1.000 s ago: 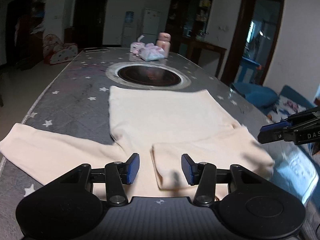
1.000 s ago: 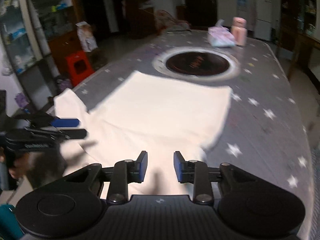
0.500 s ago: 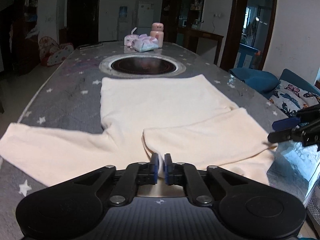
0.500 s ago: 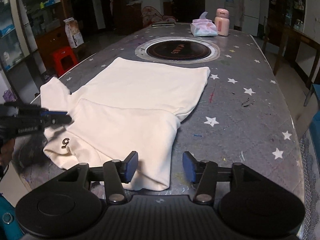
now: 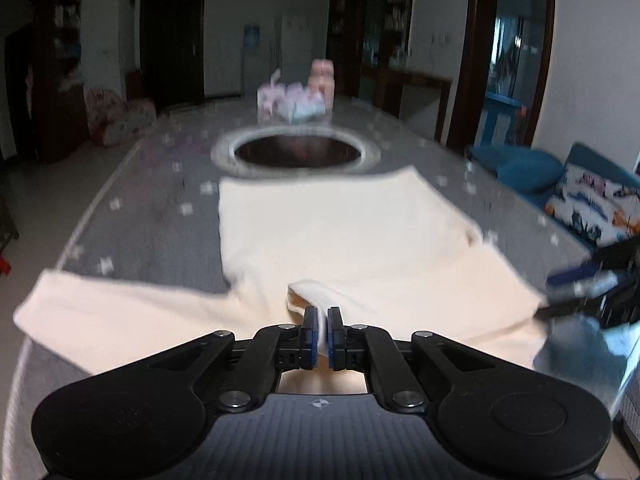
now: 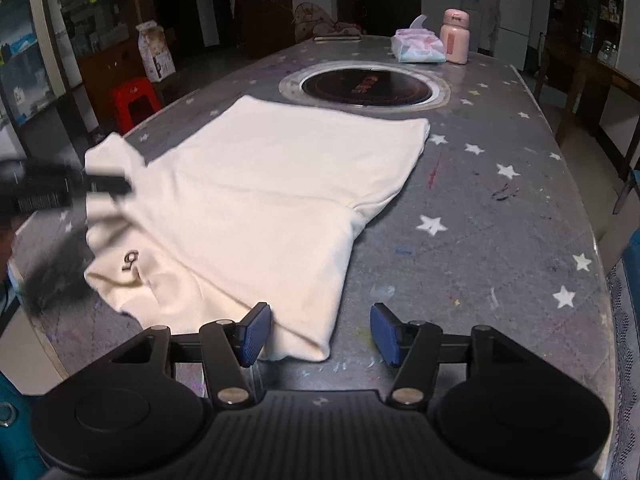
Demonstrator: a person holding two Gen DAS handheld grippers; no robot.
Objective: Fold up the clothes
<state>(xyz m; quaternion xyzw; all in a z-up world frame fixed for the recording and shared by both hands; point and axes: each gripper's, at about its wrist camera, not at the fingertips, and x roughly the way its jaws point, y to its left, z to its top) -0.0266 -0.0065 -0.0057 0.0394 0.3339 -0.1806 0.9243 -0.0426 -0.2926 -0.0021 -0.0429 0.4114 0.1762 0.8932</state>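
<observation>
A cream long-sleeved top [image 5: 344,236] lies flat on the grey star-patterned table [image 5: 160,184]. One sleeve is folded across its body; the other sleeve [image 5: 116,308] stretches out to the left. My left gripper [image 5: 322,330] is shut on the cuff edge of the folded sleeve and lifts it slightly. In the right wrist view the top [image 6: 256,200] fills the middle, and my right gripper [image 6: 318,334] is open, its jaws either side of the folded sleeve's near corner. The left gripper [image 6: 108,184] shows blurred at the left there.
A round black hob [image 6: 366,86] is set in the table beyond the top. A tissue pack [image 6: 418,50] and a pink bottle [image 6: 454,42] stand at the far end. A red stool [image 6: 134,98] is left of the table, a blue sofa [image 5: 580,184] to the right.
My left gripper shut on the folded sleeve's cuff and has lifted it a little. My right gripper opened wider and moved back toward the sleeve's near corner.
</observation>
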